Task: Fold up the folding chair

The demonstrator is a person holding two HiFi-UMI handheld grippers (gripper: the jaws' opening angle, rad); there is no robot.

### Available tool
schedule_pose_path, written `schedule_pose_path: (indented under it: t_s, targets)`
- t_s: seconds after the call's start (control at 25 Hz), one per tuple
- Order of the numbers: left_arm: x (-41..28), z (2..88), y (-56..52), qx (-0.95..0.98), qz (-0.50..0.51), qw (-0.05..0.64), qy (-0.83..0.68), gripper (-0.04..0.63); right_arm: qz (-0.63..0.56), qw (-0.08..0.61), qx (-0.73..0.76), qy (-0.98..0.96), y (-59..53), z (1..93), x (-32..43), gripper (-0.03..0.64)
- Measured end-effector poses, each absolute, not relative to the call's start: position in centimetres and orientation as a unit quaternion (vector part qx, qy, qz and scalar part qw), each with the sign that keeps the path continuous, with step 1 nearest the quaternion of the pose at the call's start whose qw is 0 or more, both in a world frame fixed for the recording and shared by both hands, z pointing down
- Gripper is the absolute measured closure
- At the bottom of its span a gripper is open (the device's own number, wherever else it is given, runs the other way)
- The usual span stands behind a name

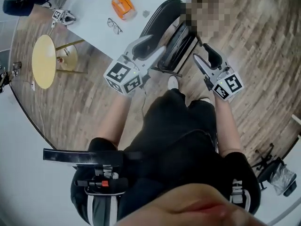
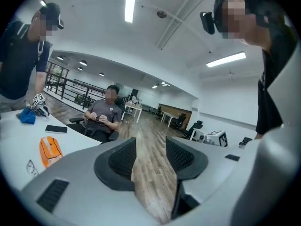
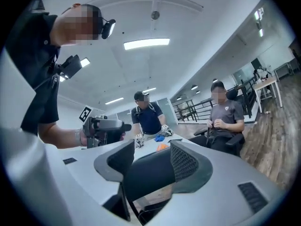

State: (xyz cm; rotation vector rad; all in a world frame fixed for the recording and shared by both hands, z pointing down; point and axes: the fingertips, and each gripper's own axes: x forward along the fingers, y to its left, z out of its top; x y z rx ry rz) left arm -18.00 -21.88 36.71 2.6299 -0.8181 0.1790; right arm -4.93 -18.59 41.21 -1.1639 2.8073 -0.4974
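The black folding chair (image 1: pixel 170 34) stands on the wood floor just beyond my feet, beside the white table (image 1: pixel 96 20); from above it looks narrow. My left gripper (image 1: pixel 154 48) is raised in front of the chair's near side and is open. In the left gripper view, the left gripper (image 2: pixel 151 149) has only floor showing between its pads. My right gripper (image 1: pixel 205 56) hovers to the right of the chair, also open. In the right gripper view, the right gripper (image 3: pixel 153 158) frames the chair's dark panel (image 3: pixel 149 173) behind its spread jaws, and neither pad presses on it.
The table carries an orange object (image 1: pixel 123 6), glasses (image 1: pixel 114 26) and a spare gripper (image 1: pixel 63 17). A round yellow stool (image 1: pixel 43 60) stands at the left. One person sits in an office chair (image 2: pixel 104 119) and another stands behind the table (image 3: pixel 148 119). Black gear (image 1: pixel 275 171) lies at the lower right.
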Motion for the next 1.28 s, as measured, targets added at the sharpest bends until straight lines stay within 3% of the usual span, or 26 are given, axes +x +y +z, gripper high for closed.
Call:
schedule_pose_path:
  t_s: [0.28,0.44,0.52,0.56,1.28]
  targets:
    - [-15.7,33.5,-15.4,0.956,0.059,0.151,-0.245,0.397,-0.135,0.03,-0.337,0.931,-12.9,33.4,-8.7,0.385]
    - [-15.0,32.5,-13.3,0.961,0.062,0.129,-0.237,0.406,-0.105,0.032,-0.316,0.942,-11.1,30.2,-10.0,0.482]
    - [-15.0,31.6,-12.4,0.964,0.058,0.112,-0.235,0.548,-0.097,0.036,-0.319,0.942,-10.9,28.9,-9.8,0.573]
    - [-15.0,31.3,-12.0,0.965,0.059,0.104,-0.234,0.585,-0.094,0.033,-0.318,0.943,-10.8,28.4,-9.8,0.606]
    - [-15.6,31.1,-11.4,0.964,0.056,0.09,-0.242,0.591,-0.066,0.001,-0.297,0.953,-9.5,27.3,-12.0,0.607]
